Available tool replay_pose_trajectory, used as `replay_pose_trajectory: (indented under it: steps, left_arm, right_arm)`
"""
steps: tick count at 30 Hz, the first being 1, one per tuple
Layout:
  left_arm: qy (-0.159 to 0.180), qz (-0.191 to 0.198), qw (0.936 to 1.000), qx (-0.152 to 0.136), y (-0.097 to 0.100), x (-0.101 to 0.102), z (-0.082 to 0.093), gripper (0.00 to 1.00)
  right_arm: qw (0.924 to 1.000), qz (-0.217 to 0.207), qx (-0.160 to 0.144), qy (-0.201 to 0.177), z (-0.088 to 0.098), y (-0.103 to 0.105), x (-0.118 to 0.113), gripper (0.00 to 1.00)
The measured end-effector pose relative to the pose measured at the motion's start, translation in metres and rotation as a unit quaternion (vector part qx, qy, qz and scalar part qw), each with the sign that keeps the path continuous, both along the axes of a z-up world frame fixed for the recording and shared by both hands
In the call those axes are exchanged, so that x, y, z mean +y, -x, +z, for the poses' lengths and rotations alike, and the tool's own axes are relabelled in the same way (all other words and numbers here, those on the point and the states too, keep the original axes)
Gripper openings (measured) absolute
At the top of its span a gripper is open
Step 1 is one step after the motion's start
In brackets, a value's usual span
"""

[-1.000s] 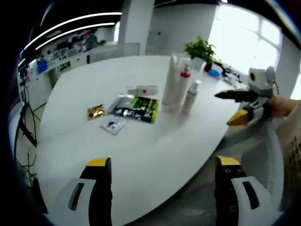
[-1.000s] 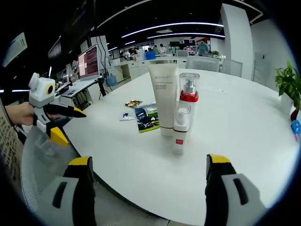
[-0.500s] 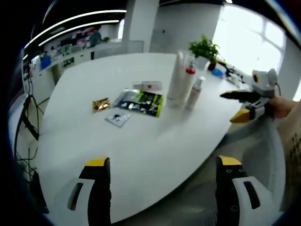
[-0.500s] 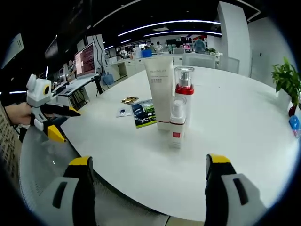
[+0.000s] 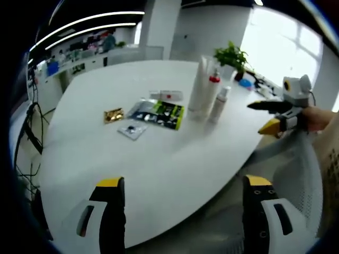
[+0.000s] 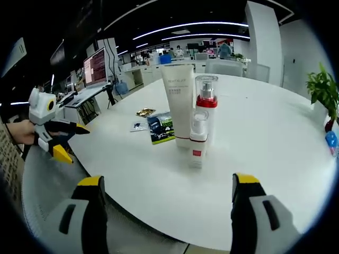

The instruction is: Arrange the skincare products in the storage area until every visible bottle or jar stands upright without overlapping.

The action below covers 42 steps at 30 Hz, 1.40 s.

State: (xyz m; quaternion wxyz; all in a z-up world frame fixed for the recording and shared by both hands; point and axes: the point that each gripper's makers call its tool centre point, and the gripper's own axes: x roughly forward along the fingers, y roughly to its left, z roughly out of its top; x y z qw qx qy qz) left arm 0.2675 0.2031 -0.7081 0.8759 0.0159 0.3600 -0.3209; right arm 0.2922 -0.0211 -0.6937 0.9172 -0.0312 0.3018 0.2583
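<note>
The left gripper (image 5: 180, 217) had its jaws spread wide, nothing between them, held above the near edge of the white table (image 5: 159, 159). Its yellow-tipped fingers (image 5: 110, 183) touched nothing. The right gripper (image 6: 164, 217) stood the same way: jaws wide apart, empty, fingers (image 6: 244, 180) clear of the tabletop at the table's edge.

In the left gripper view the right gripper came in from the right, off the table's edge, held in a person's hand (image 5: 317, 117), its jaws parted and empty. In the right gripper view the left gripper appeared at the left, also off the table, jaws parted, a hand (image 6: 20, 132) behind it.

Further out, three skincare items stood upright in a tight cluster on the table, long axes vertical. The tall white tube (image 6: 179, 108) stood on its cap, printed face toward the right gripper. Just beside it stood the red-collared pump bottle (image 6: 205, 108) with a clear cap. In front of these, the small spray bottle (image 6: 197, 138) stood nearest the right gripper; whether the three touched could not be told.

Beyond the cluster, lying flat, were a dark and green sachet (image 5: 157, 114), a small grey sachet (image 5: 130, 130), a gold foil packet (image 5: 111, 115), and a small white tube with a red mark (image 5: 166, 95) on its side. A potted plant (image 5: 230, 57) stood at the far edge.
</note>
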Motion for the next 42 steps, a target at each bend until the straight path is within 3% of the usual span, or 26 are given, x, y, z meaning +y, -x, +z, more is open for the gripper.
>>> replay_pose_trajectory:
  steps: [13,21,28,33,42]
  left_arm:
    - [0.005,0.011,0.9999,-0.002,-0.002,0.002,0.000,0.89]
    - [-0.002,0.008,1.0000,-0.004,-0.001,0.003,-0.002,0.89]
    - [0.006,0.017,0.9998,-0.002,-0.003,0.005,-0.002,0.89]
    - [0.008,0.018,0.9998,0.001,-0.003,0.005,-0.002,0.89]
    - [0.013,0.022,0.9996,0.009,-0.003,0.005,-0.004,0.89]
  right_arm:
    - [0.9994,0.015,-0.028,0.012,0.042,-0.037,-0.016,0.98]
    - [0.9985,0.013,-0.053,0.004,0.076,-0.076,-0.028,0.97]
    - [0.9967,0.007,-0.076,-0.025,0.113,-0.116,-0.035,0.96]
    - [0.9966,0.015,-0.080,-0.014,0.123,-0.140,-0.038,0.94]
    - [0.9963,0.047,-0.072,0.009,0.121,-0.173,-0.034,0.93]
